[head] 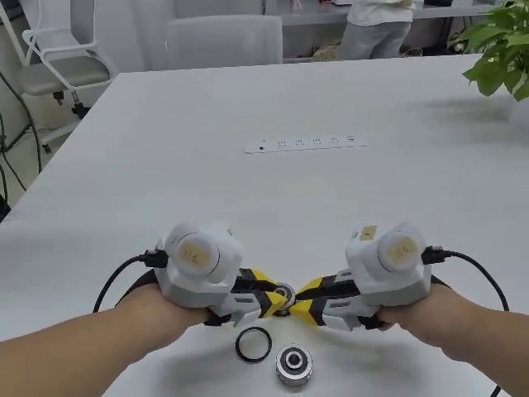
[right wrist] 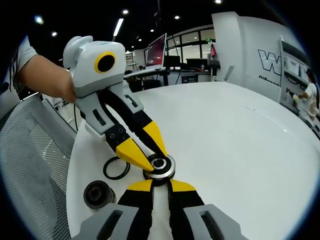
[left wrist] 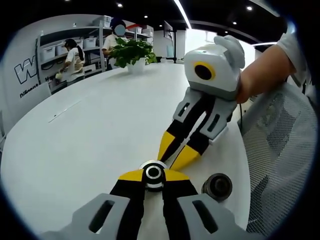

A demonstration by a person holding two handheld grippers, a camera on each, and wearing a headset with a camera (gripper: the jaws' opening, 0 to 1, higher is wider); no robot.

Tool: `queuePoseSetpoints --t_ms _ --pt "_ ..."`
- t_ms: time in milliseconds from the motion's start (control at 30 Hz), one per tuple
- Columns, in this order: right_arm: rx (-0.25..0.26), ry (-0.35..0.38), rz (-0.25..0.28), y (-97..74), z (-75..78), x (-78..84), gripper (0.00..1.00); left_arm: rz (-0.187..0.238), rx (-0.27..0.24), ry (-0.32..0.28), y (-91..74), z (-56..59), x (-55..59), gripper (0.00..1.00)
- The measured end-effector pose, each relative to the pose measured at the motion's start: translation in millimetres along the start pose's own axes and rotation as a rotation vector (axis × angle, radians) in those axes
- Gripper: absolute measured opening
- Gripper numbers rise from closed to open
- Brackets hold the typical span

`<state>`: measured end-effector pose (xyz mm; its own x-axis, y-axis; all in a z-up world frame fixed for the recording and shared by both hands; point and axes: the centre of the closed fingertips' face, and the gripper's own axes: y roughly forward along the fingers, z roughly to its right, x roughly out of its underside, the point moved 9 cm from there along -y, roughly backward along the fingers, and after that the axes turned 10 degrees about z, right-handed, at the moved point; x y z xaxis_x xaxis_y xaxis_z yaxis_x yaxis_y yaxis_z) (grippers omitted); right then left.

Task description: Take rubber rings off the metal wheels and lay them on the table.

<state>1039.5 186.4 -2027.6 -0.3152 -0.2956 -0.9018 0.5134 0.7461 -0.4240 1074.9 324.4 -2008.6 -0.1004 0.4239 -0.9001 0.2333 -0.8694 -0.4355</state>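
A small metal wheel [head: 283,295] with a dark rubber rim hangs just above the table between both grippers. My left gripper [left wrist: 153,176] is shut on the wheel [left wrist: 153,173], one yellow tip on each side. My right gripper [right wrist: 161,184] meets it head-on, its tips pinched together at the rubber ring on the wheel's edge [right wrist: 160,173]. In the head view the left gripper [head: 269,304] and right gripper [head: 299,308] touch tips. A loose black rubber ring [head: 253,344] lies flat on the table below them. A second metal wheel [head: 294,364] sits beside that ring.
The white table [head: 273,207] stretches far ahead, with a white power strip [head: 306,144] at its middle. A potted plant [head: 500,50] stands at the far right corner. Chairs and people at shelves are beyond the table. A mesh chair back [right wrist: 35,160] is close behind me.
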Motion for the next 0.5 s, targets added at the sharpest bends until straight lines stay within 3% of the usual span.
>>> queuePoseSetpoints --t_ms 500 --pt "0.026 0.077 0.006 0.5 1.1 0.5 0.0 -0.003 -0.01 -0.003 -0.8 0.1 0.2 0.07"
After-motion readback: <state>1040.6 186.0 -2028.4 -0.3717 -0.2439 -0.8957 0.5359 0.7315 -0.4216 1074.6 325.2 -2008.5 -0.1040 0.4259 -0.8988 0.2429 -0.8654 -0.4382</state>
